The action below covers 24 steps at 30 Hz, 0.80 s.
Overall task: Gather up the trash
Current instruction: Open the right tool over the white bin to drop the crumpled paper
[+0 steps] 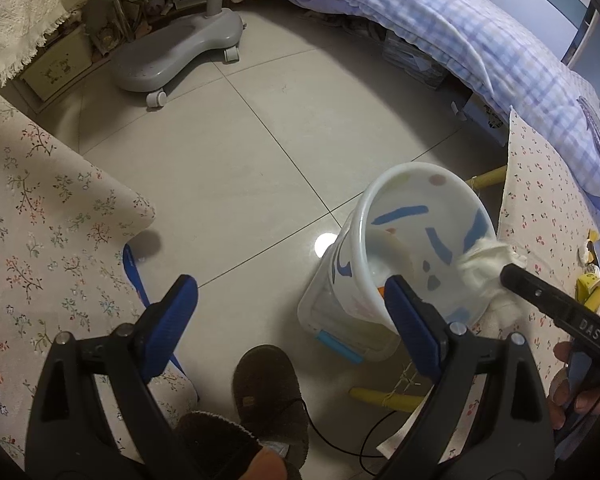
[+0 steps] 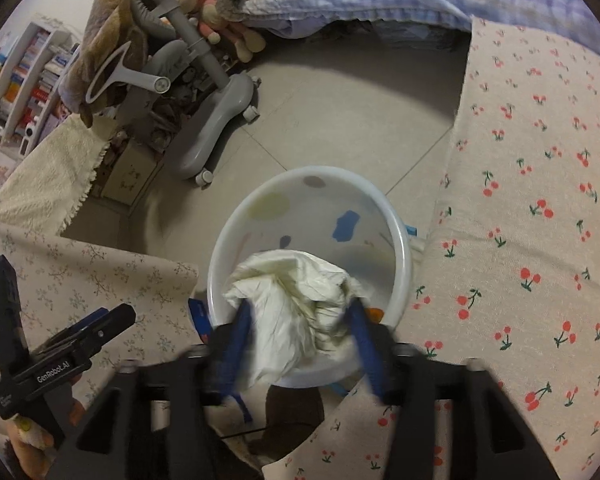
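My right tool (image 2: 300, 336) hangs over the bin (image 2: 402, 248), half-open around a crumpled tissue (image 2: 292, 300). My left tool (image 1: 290, 308) gapes empty beside the bin.

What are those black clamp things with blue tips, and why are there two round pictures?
Those are two grabbers, one in each of a person's hands, and each carries a small camera looking along its fingers, so you get one round picture per grabber. The left gripper is wide open with nothing in it. The right gripper has a crumpled white tissue between its blue pads, right over the white plastic bin with coloured patches. Whether it still squeezes the tissue is hard to tell. The bin stands on the grey tiled floor, between two flowered cloths. A brown slipper shows the person's foot.
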Available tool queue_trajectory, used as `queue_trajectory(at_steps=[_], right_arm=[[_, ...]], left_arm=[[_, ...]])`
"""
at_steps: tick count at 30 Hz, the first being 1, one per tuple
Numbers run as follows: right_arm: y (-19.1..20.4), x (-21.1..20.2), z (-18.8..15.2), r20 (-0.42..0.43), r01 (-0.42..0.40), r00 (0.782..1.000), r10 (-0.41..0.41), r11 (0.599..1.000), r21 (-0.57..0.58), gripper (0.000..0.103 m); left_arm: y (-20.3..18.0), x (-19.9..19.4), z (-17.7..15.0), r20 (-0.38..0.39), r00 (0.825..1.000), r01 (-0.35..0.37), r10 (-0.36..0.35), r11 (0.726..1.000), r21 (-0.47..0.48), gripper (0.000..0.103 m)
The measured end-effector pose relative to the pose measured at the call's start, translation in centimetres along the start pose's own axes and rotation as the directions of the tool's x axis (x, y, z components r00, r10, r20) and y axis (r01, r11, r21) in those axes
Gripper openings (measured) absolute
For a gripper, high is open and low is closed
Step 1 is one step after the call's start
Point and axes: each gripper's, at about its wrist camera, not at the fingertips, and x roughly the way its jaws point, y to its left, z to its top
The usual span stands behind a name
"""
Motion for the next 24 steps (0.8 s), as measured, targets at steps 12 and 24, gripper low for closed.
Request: queue_trajectory(at_steps=[12, 24], right_arm=[[-1.6, -7.7, -1.1, 0.14, 0.106, 0.985, -0.1, 0.994, -0.04, 0.067], [-10.5, -20.2, -4.3, 0.262, 0.213, 0.933, -0.246, 0.966, 0.15, 0.077]], left_arm=[[-3.2, -0.8, -0.7, -0.009, 0.999, 0.052, -0.052, 0.998, 0.046, 0.094], [-12.9, -1.7, -2.7, -0.024, 0.991, 0.131, -0.129, 0.974, 0.184, 0.094]])
